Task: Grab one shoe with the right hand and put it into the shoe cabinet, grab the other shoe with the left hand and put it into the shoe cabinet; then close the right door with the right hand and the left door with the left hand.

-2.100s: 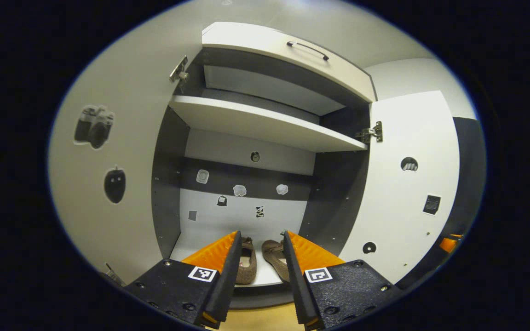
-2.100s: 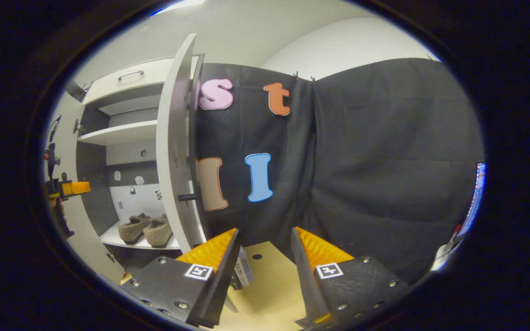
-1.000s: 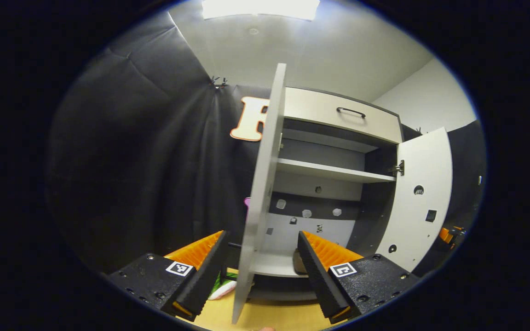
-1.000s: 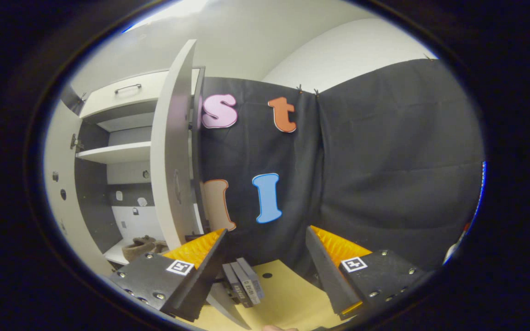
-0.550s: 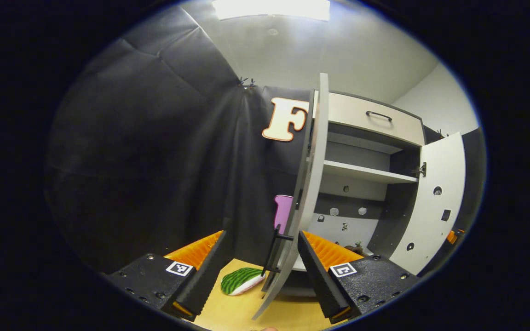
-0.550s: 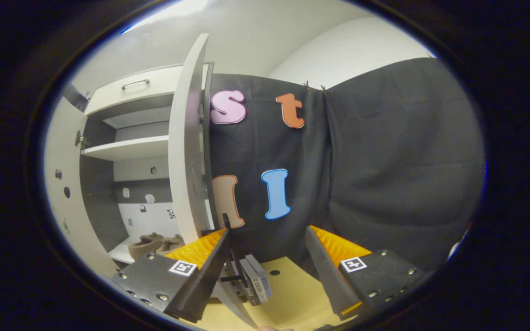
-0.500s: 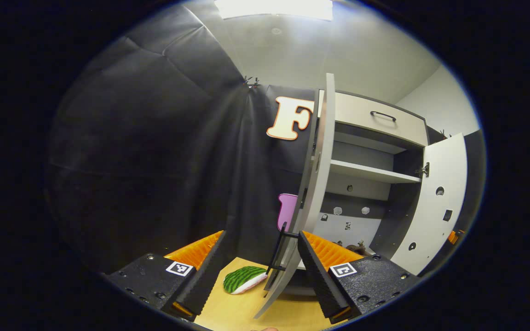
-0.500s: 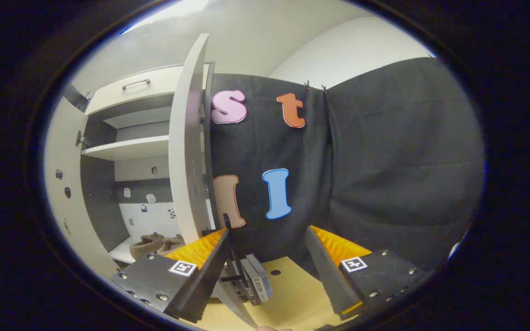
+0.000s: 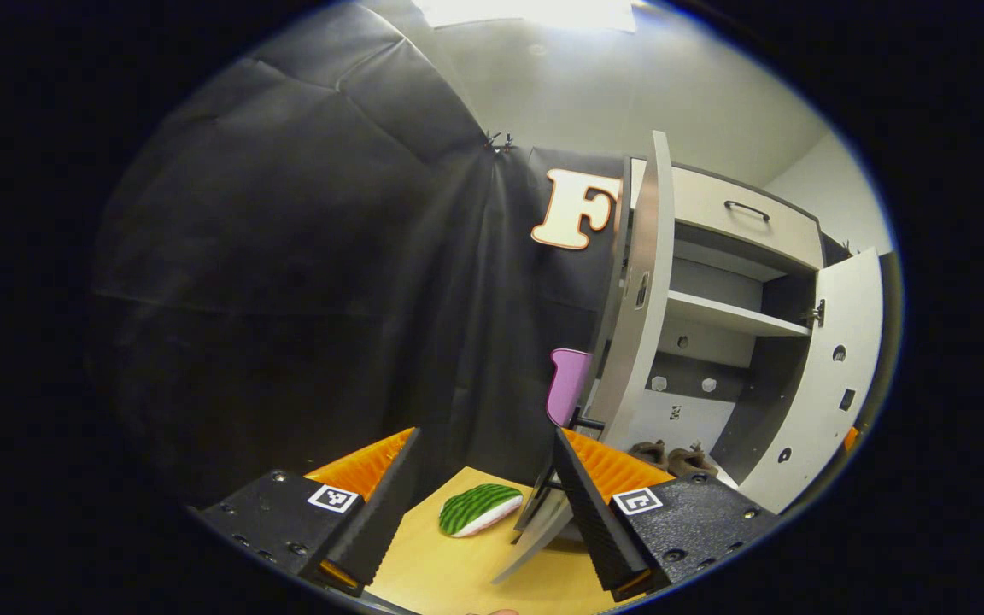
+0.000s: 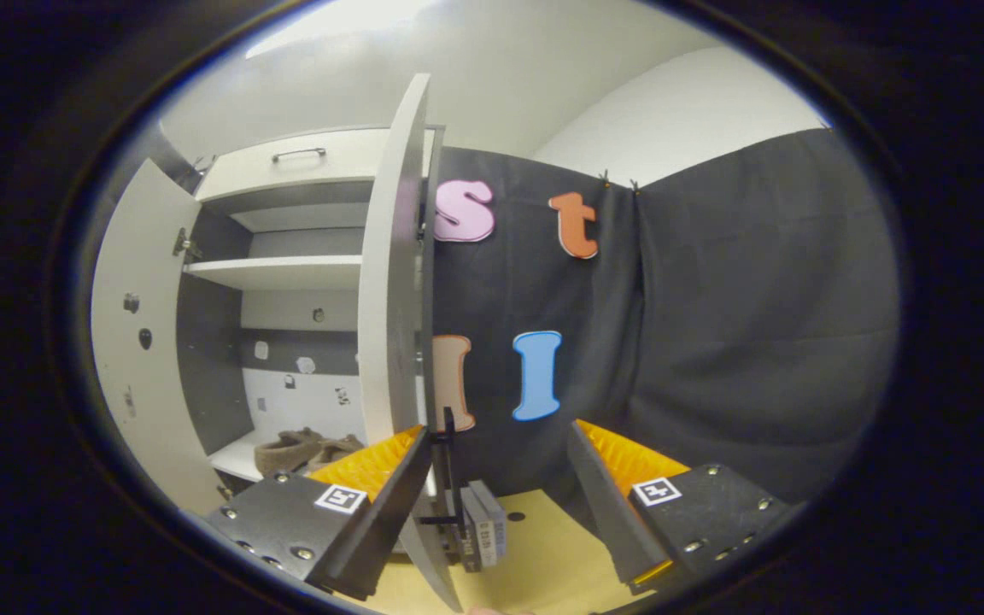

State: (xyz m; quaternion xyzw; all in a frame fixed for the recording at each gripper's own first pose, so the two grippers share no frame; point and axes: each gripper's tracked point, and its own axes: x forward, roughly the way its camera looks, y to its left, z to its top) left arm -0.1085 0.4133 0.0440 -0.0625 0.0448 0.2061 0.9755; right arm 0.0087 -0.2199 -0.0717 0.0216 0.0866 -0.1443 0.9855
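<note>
Both views swung outward past two door edges (image 9: 641,290), two shoes (image 10: 287,450) inside, both tongs (image 9: 483,495) agape.

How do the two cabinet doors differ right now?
In the left gripper view, the left door stands edge-on, its black handle between the left gripper fingers; the right door shows its stickered inner face. Both are white and open.

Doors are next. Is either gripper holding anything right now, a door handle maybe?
Nothing is held. The left gripper and the right gripper are both open; each door's black handle sits between the fingers, ungripped. Both shoes lie inside the cabinet.
</note>
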